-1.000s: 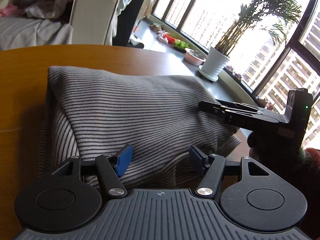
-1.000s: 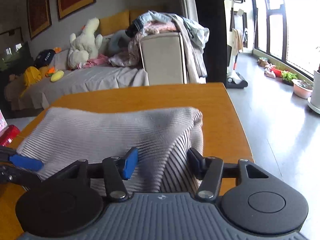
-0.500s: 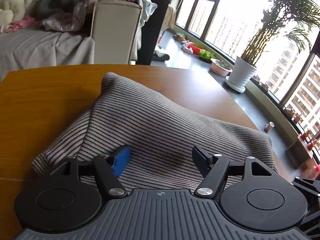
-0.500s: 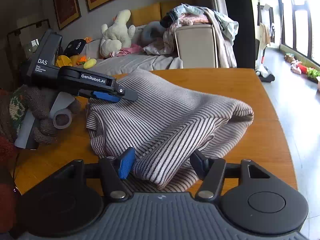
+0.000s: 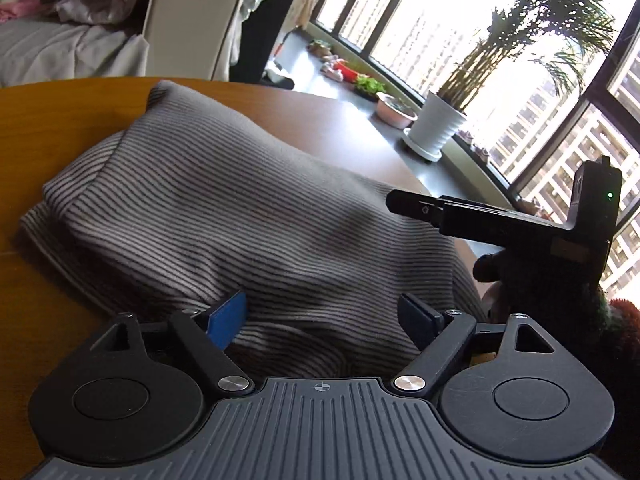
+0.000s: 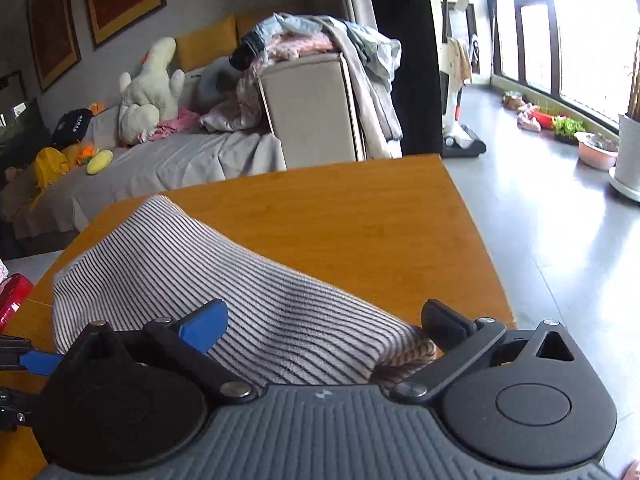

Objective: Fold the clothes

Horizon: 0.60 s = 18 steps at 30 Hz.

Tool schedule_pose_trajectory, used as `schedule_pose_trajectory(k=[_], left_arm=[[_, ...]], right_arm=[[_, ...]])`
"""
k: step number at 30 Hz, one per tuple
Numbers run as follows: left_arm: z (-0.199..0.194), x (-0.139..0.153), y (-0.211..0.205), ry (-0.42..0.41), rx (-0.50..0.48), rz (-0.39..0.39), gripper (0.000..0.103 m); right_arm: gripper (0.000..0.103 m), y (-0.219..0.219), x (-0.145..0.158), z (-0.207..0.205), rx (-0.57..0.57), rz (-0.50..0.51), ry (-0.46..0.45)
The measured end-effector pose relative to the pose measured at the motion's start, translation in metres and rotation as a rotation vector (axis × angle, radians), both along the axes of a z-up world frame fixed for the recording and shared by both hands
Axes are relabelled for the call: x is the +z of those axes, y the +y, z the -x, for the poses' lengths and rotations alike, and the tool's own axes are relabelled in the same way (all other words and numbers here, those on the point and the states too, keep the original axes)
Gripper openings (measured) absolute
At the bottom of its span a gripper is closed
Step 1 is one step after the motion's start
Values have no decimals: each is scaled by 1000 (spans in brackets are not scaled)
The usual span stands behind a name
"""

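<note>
Left wrist view: left gripper (image 5: 322, 316) has its jaws spread wide, empty, low over the near edge of the striped garment (image 5: 248, 216). The garment lies bunched in a soft mound on the wooden table (image 5: 52, 120). Half a second ago the right gripper (image 5: 404, 202) sat out of frame at lower right; now it reaches in over the cloth's right side. From this side I cannot tell its jaw state. A hand (image 5: 532, 280) behind it is dark and mostly cut off.

Right wrist view: right gripper (image 6: 326, 324) is spread apart, the garment (image 6: 224, 280) bulging between the fingers but not pinched. Compared with half a second ago the camera sits lower and closer. Judgement: both tools are repositioning for a fresh grasp; the fold is unfinished. The left gripper's blue tip (image 6: 38, 362) just shows at the left edge. Near hem is hidden under the tool body.
</note>
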State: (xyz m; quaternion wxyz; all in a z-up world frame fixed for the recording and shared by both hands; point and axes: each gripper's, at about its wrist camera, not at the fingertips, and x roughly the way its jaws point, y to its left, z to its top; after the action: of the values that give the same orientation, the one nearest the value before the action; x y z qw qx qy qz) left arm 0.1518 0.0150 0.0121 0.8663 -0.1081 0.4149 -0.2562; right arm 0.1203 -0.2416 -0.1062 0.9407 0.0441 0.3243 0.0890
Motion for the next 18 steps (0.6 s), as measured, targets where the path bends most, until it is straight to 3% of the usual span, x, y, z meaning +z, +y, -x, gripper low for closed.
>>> schedule_pose_trajectory(k=[9,15,18], left_arm=[[-21,-5,21,-12,54,47,79],[-32,-4,19,-64,75,-6,79],[-28,2,19,-92,82,-42,79]], right_arm=[[103,11,-2,68,66,55,10],[103,22,9,107,172,-5,52],[103,23,20,118,213,2,29]])
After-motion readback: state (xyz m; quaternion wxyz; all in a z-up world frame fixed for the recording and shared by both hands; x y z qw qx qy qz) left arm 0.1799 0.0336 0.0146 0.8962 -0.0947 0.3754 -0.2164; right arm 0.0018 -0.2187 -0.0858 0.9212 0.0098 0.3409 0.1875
